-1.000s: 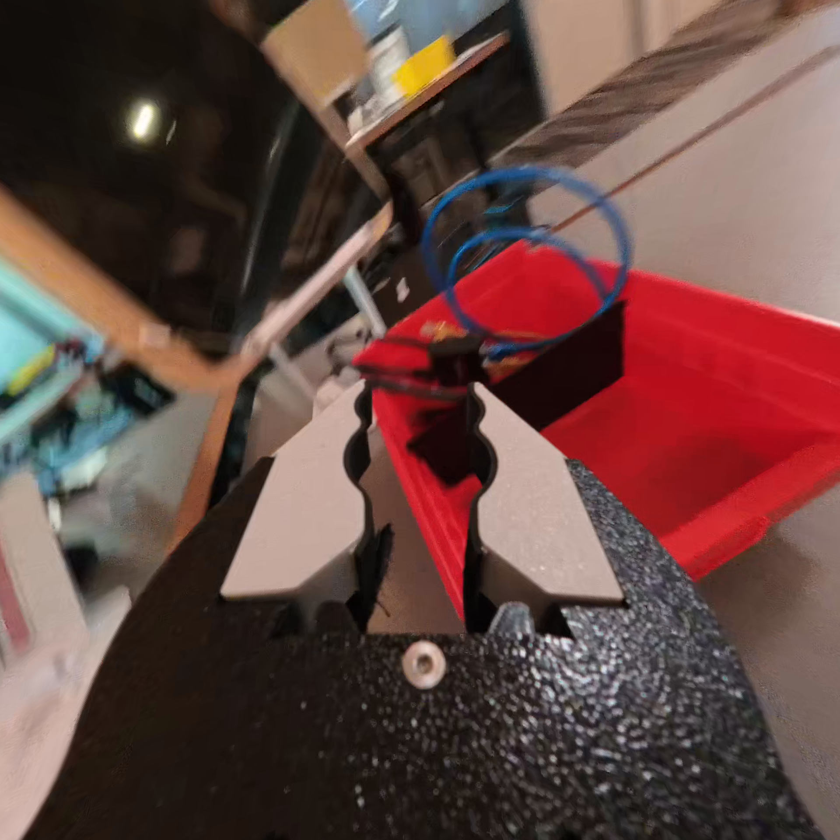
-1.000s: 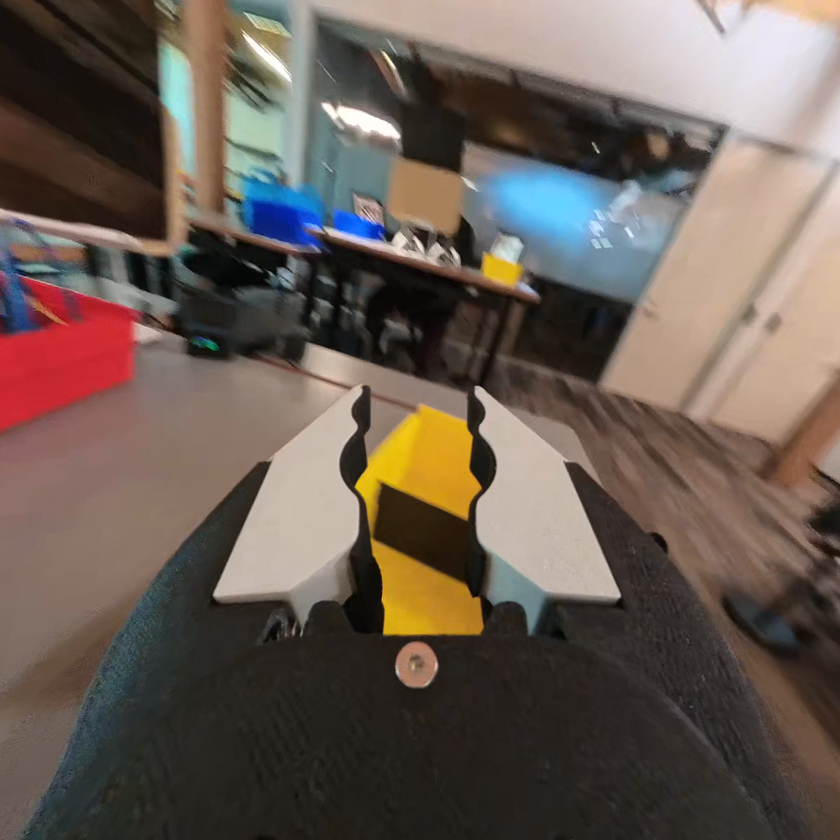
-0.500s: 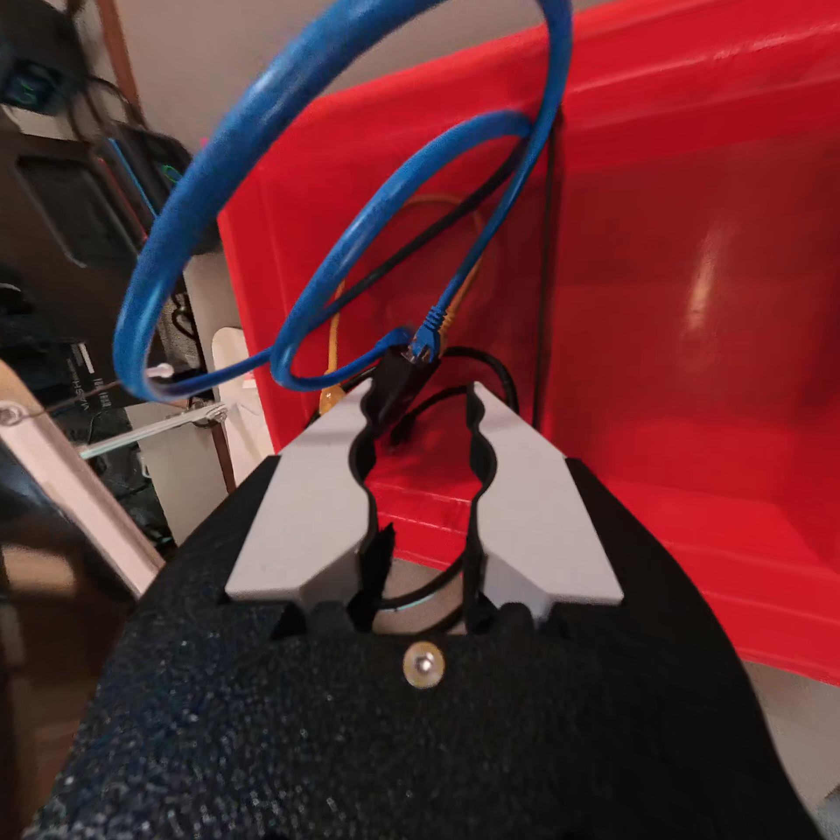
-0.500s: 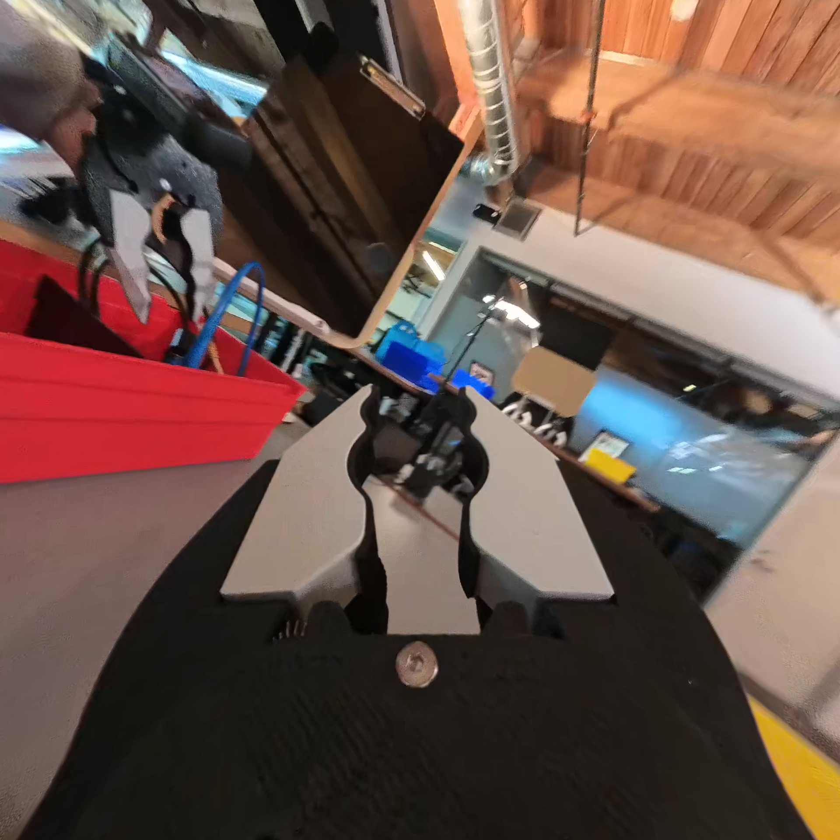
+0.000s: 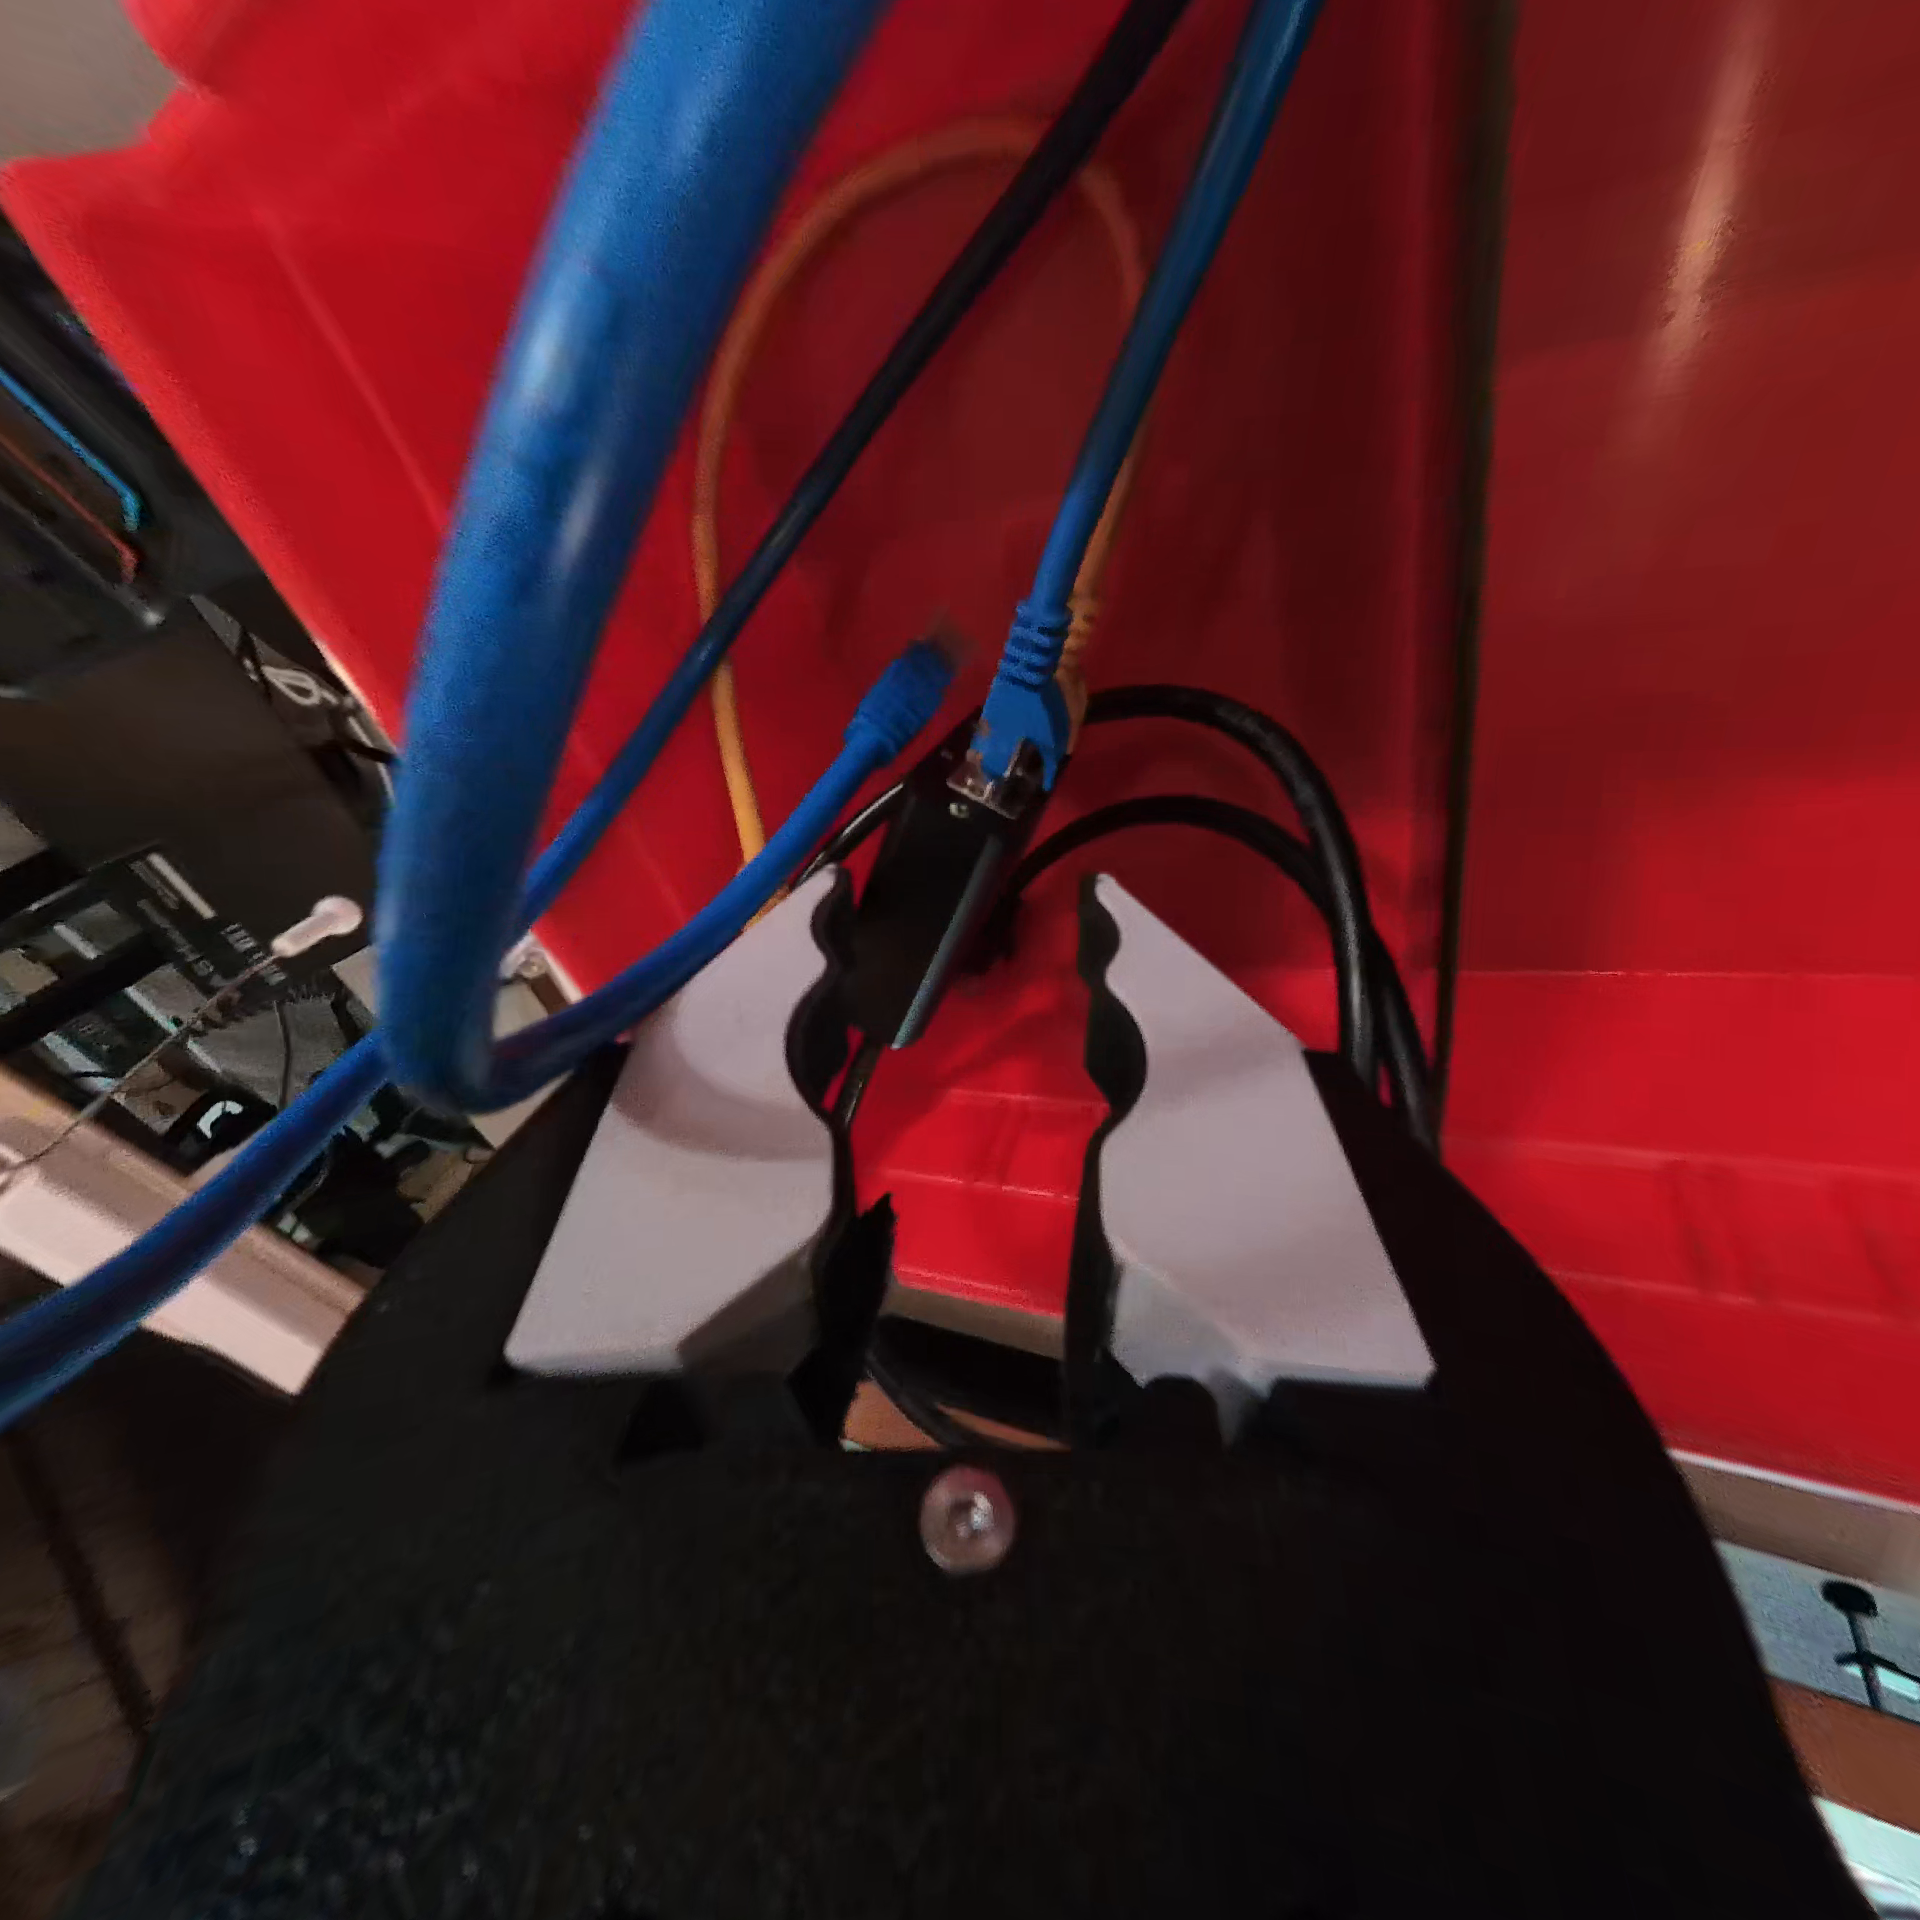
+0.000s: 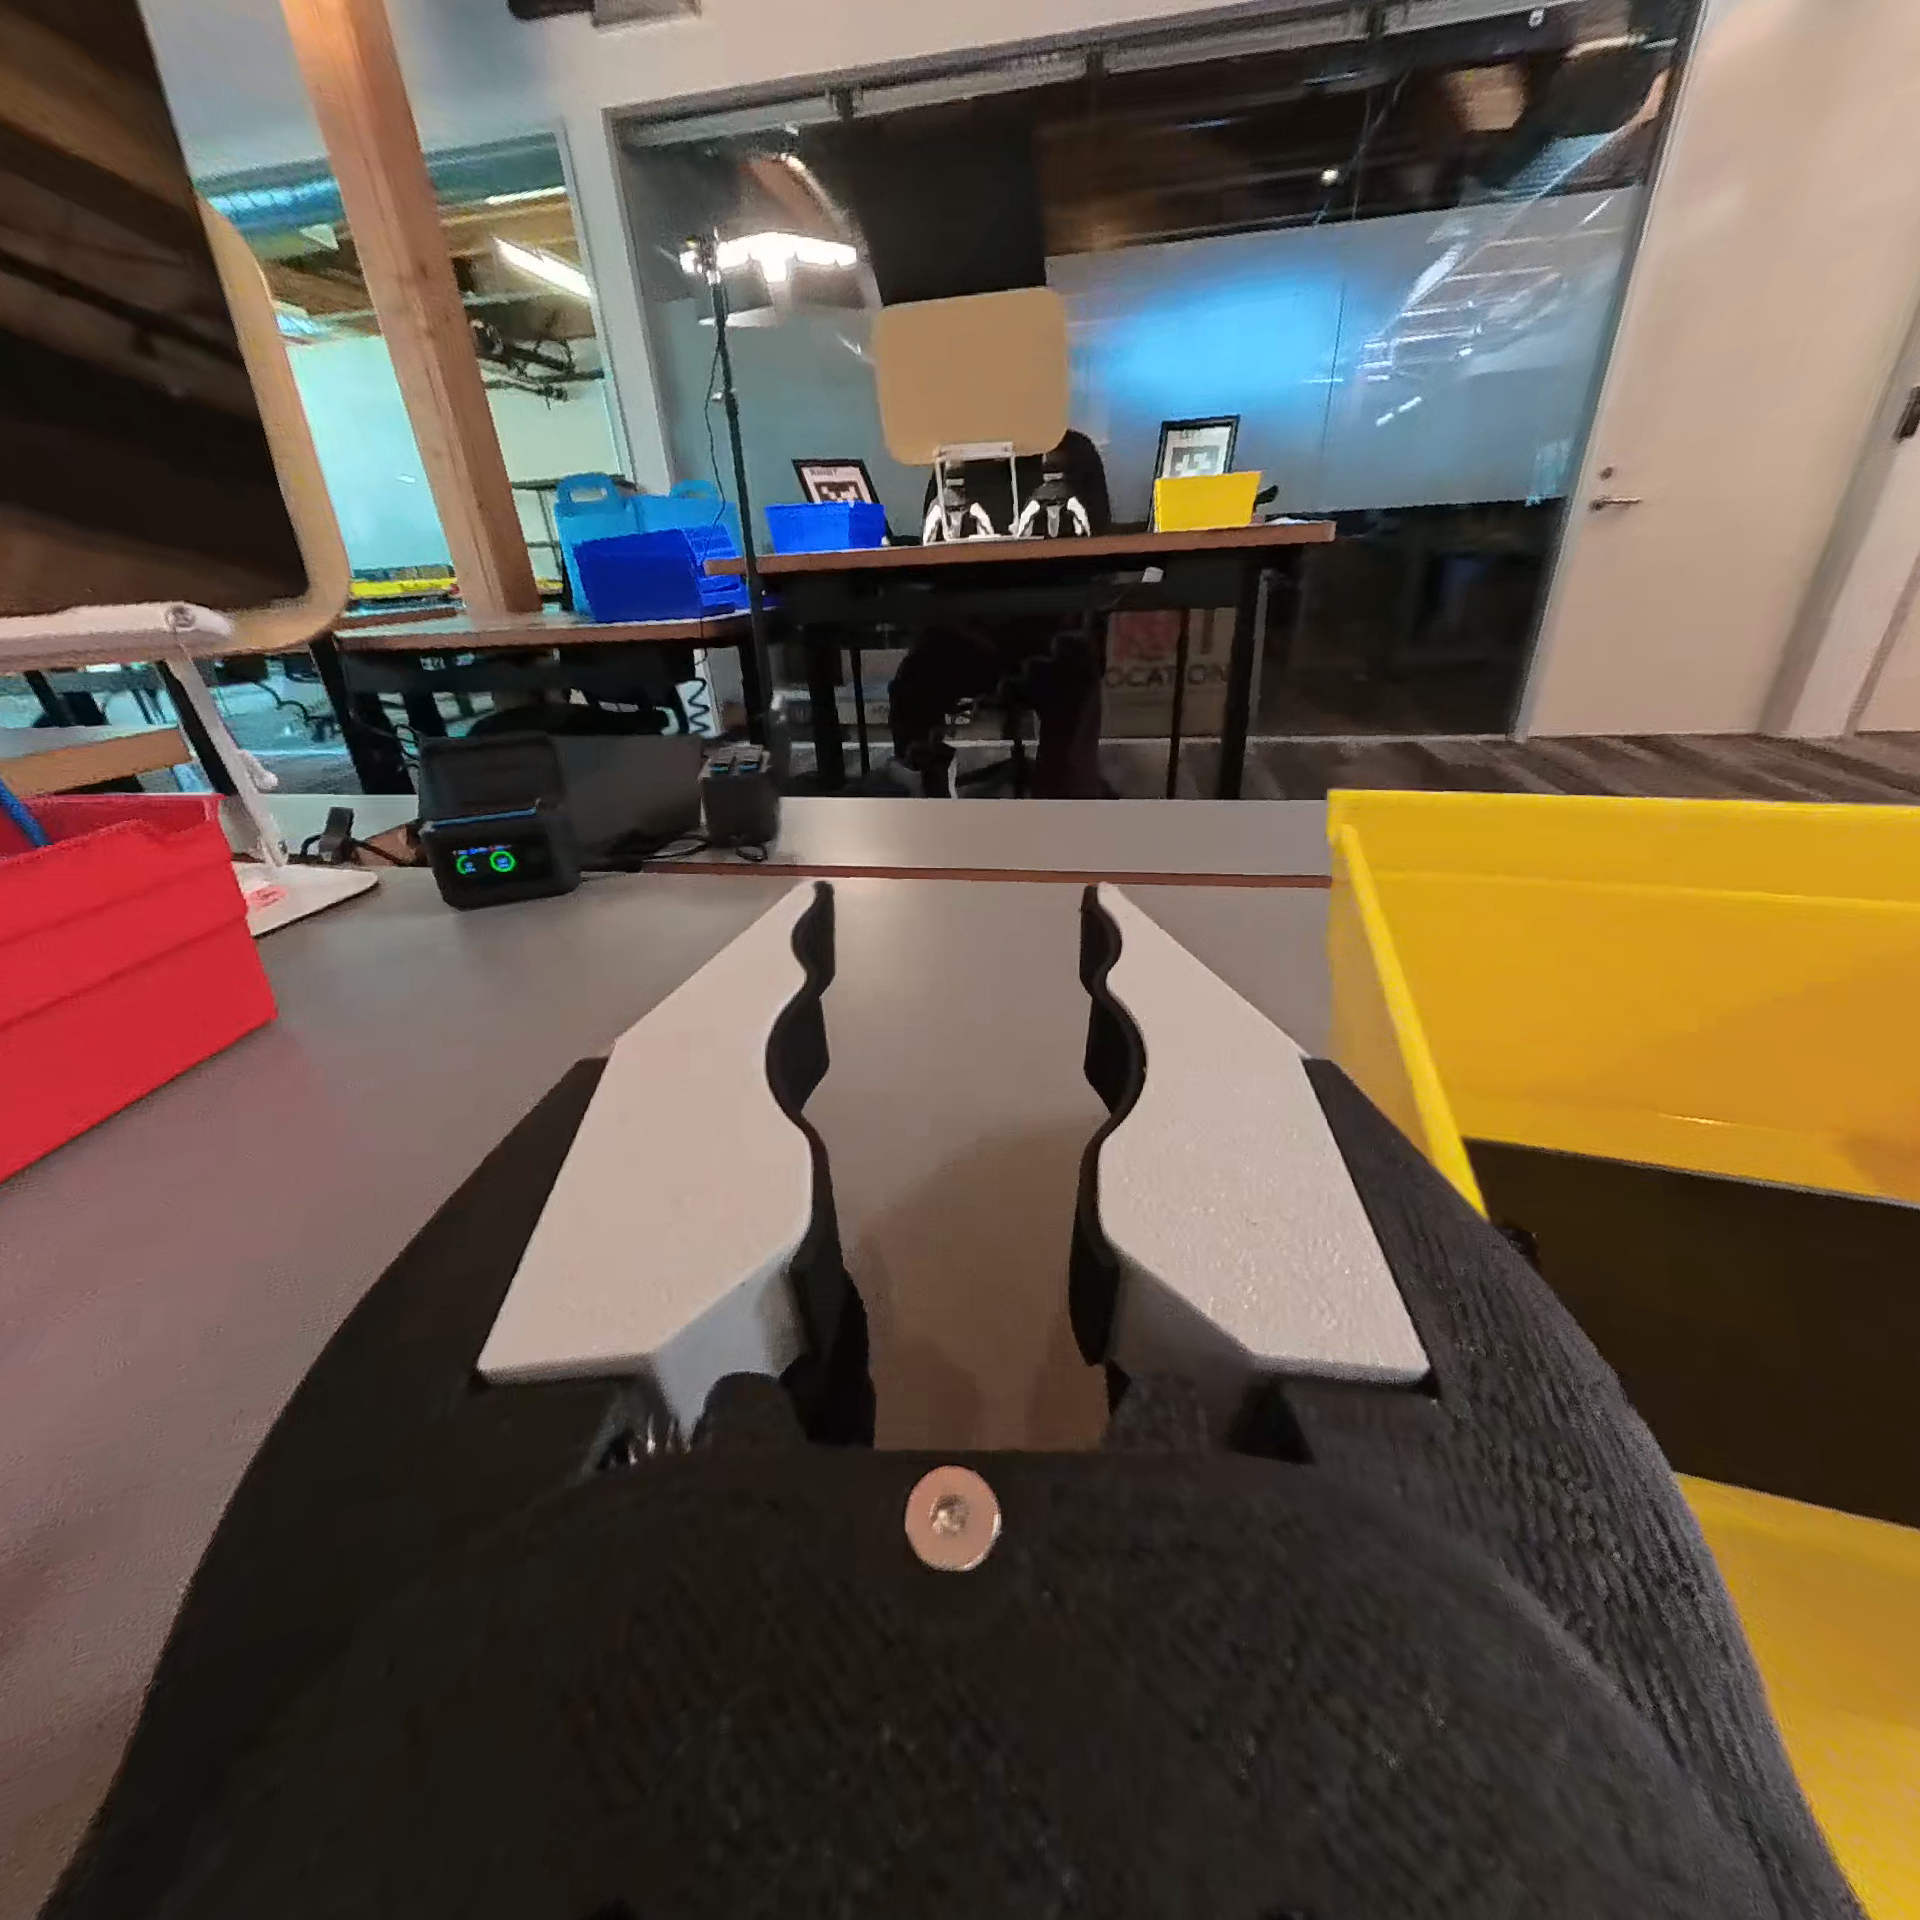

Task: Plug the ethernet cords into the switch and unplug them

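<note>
In the left wrist view my left gripper is open and reaches into the red bin. A small black switch lies just beyond the fingertips, close against the left finger. One blue ethernet cord is plugged into its far end. A second blue plug hangs loose beside it. A thick blue cable loop arcs close to the camera. In the right wrist view my right gripper is open and empty, low over the grey table.
An orange cable and black cables lie in the red bin, which also shows at the left of the right wrist view. A yellow bin stands at the right. A black device sits at the table's far edge. Spacing between my two grippers at the tips: around 45 cm.
My left gripper has moved deeper into the red bin, closer to the switch. The right gripper has tilted down to level over the table, beside the yellow bin.
</note>
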